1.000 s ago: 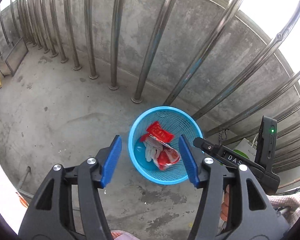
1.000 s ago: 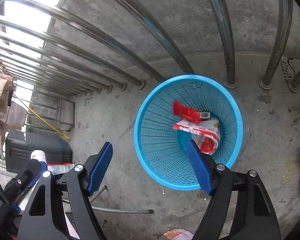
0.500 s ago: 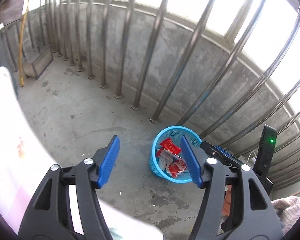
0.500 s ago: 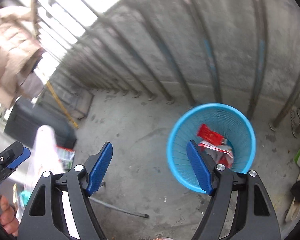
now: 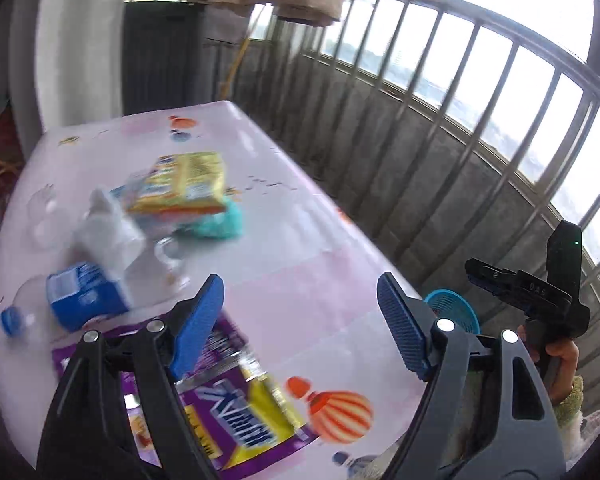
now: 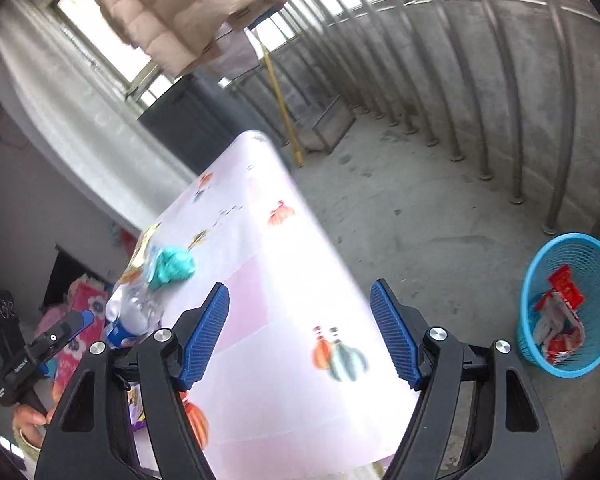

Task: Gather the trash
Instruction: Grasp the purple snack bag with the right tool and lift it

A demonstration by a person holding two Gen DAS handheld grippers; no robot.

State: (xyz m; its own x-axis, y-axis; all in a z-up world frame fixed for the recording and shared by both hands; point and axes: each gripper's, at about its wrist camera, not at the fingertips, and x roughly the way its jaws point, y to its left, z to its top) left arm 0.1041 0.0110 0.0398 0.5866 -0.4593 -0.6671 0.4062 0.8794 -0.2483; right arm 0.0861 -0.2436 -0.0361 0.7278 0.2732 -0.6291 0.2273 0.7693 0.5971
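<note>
Left tongs (image 5: 300,328): wide open, holding nothing, above the near part of the bench (image 5: 300,240).
Right tongs (image 6: 300,330): wide open, empty, over the bench edge.
Trash on bench: purple wrapper (image 5: 236,400) under the left tongs; plastic bottle (image 5: 68,300) with blue label lying on its side; yellow packet (image 5: 188,184); teal crumpled wad (image 5: 216,224) just beside it.
Basket (image 6: 572,308): on the floor by the railing, wrappers already inside.
Handling: likely all light; wrapper thin and slippery, so pinch a raised edge; bottle rolls, so grip across its body.
</note>
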